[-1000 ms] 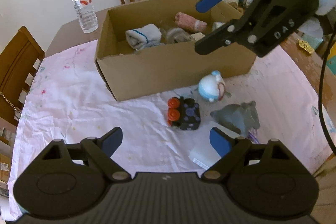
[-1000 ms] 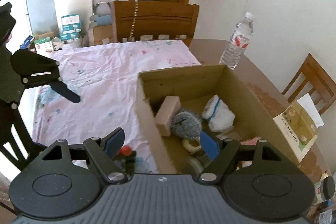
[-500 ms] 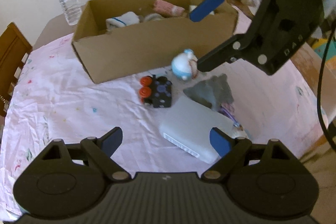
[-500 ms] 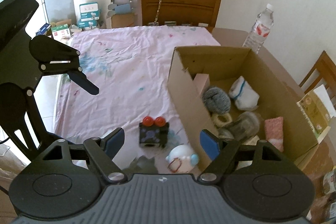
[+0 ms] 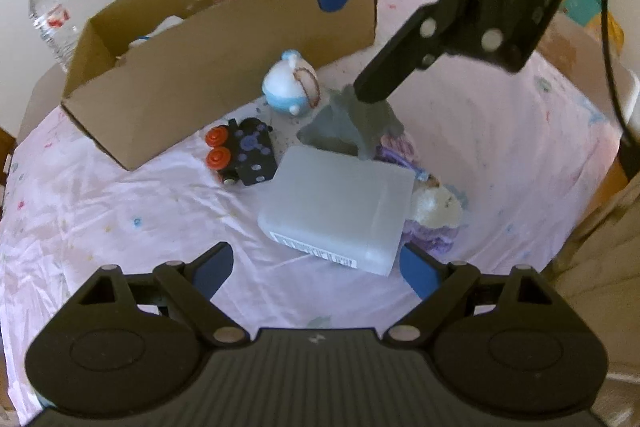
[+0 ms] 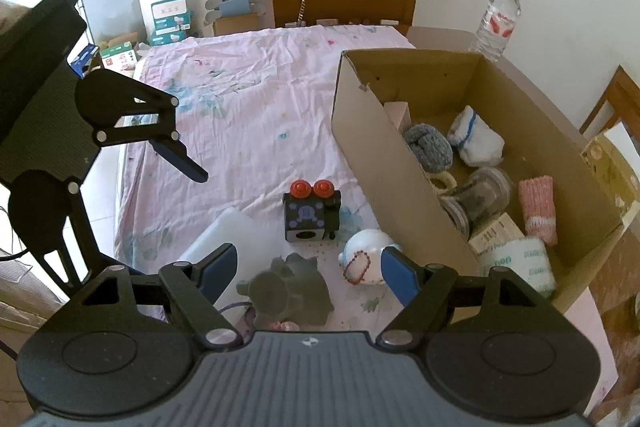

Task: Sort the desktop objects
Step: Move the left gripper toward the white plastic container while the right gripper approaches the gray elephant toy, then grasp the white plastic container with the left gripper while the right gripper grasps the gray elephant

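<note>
Blue-padded and held well apart, the right claw is seen empty, tilted down over the grey figure, which lies between its pads and nearest to it; the left claw is likewise spread and empty, with the translucent box just ahead of it, its long axis running across that claw; the round blue-white toy and black block lie beyond on the bench, beside the cardboard box.

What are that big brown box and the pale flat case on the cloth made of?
Box: corrugated cardboard, matte brown, with raw cut edges and folded flaps. Case: probably frosted, translucent plastic, with smooth rounded corners and a printed label strip on its edge.
</note>
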### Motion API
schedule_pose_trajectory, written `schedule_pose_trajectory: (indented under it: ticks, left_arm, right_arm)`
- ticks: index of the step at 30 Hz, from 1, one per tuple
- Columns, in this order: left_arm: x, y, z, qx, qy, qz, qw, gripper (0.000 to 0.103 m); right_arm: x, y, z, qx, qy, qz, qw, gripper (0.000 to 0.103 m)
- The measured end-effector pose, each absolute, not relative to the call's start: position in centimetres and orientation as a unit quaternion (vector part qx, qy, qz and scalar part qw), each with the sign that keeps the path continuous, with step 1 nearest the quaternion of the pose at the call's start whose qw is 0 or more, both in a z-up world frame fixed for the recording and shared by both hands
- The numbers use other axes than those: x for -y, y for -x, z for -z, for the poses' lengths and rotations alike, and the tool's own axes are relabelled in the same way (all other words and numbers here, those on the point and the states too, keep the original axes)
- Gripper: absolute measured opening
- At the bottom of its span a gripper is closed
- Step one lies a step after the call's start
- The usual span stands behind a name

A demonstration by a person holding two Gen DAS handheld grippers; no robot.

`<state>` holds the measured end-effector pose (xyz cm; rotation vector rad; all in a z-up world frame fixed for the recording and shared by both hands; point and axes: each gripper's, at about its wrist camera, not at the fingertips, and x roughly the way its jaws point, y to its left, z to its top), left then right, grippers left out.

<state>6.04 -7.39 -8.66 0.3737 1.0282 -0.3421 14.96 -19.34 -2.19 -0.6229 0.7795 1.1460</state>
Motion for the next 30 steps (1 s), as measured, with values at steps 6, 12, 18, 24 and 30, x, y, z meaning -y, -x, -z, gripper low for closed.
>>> schedule_pose_trajectory:
  ticks: [6, 12, 18, 24, 30]
  left_arm:
    - [7.5, -7.1, 9.8, -0.490, -0.191, 0.184, 0.831, 0.091]
    - [7.3, -7.9, 10.5, -0.489, -0.188, 0.213, 0.825, 0.091]
    - [7.1, -8.9, 11.1, -0.491, -0.172, 0.227, 0.823, 0.091]
    - [6.8, -9.2, 11.5, -0.492, -0.160, 0.236, 0.822, 0.091]
    - [6.3, -9.3, 11.7, -0.489, -0.150, 0.235, 0.826, 0.089]
  right_arm:
    - [19.8, -15.0, 3.2, -0.374, 0.276, -0.514, 0.721, 0.084]
    - [19.9, -15.1, 4.8, -0.399, 0.264, -0.512, 0.713, 0.084]
    - [19.6, -15.7, 6.3, -0.418, 0.260, -0.515, 0.702, 0.084]
    - [19.0, -16.3, 7.1, -0.425, 0.250, -0.527, 0.692, 0.084]
    - [18.6, -16.9, 7.2, -0.427, 0.246, -0.538, 0.684, 0.083]
